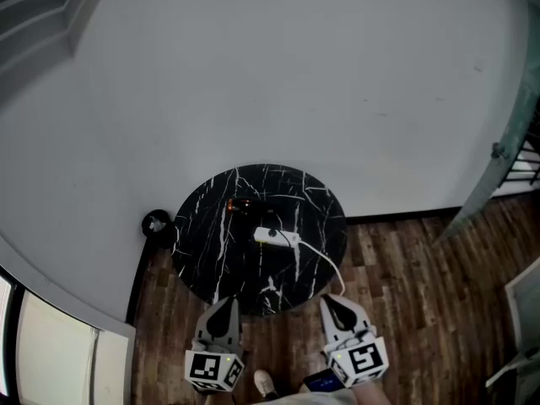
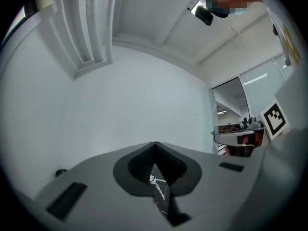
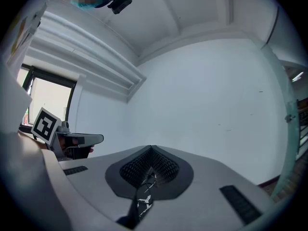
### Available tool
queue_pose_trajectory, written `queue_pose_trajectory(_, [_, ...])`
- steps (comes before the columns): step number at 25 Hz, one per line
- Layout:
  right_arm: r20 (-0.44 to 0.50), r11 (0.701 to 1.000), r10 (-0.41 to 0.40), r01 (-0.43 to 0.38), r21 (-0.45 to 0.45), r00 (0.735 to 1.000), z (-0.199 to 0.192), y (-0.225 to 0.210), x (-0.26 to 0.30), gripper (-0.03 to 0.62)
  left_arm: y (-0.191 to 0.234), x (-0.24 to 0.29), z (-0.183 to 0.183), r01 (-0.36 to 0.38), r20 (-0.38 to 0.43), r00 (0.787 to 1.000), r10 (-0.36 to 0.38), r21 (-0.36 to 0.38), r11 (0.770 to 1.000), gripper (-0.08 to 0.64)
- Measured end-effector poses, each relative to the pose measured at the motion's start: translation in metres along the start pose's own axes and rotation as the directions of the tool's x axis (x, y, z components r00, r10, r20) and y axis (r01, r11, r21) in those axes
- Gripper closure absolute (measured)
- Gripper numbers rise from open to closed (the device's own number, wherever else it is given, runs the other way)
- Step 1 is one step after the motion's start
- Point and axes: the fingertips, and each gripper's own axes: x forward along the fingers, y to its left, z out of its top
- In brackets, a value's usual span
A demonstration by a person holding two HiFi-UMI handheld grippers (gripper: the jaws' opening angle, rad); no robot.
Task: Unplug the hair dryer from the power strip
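A round black marble table [image 1: 211, 251] stands against the white wall. On it lies a white power strip [image 1: 275, 237], its white cord [image 1: 325, 261] trailing off the table's near right edge. Behind it lies a dark hair dryer [image 1: 242, 205] with an orange glow. My left gripper [image 1: 224, 304] and right gripper [image 1: 337, 304] hover side by side at the table's near edge, well short of the strip. Both are shut with nothing held. In the left gripper view the left gripper [image 2: 155, 146] shows shut jaws, and in the right gripper view the right gripper [image 3: 151, 149] does too.
A small round black object [image 1: 155, 222] sits on the floor left of the table. Dark wood flooring [image 1: 405, 277] spreads to the right. A glass railing [image 1: 498, 159] rises at the far right, a window [image 1: 51, 344] at the lower left. My shoe [image 1: 265, 384] shows between the grippers.
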Motion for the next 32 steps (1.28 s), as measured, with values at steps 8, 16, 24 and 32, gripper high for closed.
queue_pose_trajectory(8, [-0.001, 1.000, 0.003, -0.003, 0.013, 1.000, -0.005, -0.010, -0.008, 0.594, -0.009, -0.001, -0.003, -0.014, -0.007, 1.000, 0.014, -0.002, 1.000, 0.575])
queue_pose_trajectory(16, [0.011, 1.000, 0.010, -0.010, 0.019, 1.000, -0.007, -0.025, -0.021, 0.594, -0.024, -0.001, -0.006, -0.041, -0.010, 0.999, 0.041, 0.020, 0.999, 0.575])
queue_pose_trajectory(24, [-0.010, 1.000, 0.006, -0.006, 0.027, 1.000, -0.023, -0.035, -0.010, 0.594, -0.017, 0.011, -0.015, -0.060, -0.010, 0.998, 0.060, 0.024, 0.998, 0.575])
queue_pose_trajectory(32, [-0.072, 0.999, -0.020, 0.023, 0.041, 0.997, -0.043, -0.067, 0.049, 0.594, 0.019, 0.081, -0.033, -0.038, -0.026, 0.999, 0.037, -0.013, 0.999, 0.575])
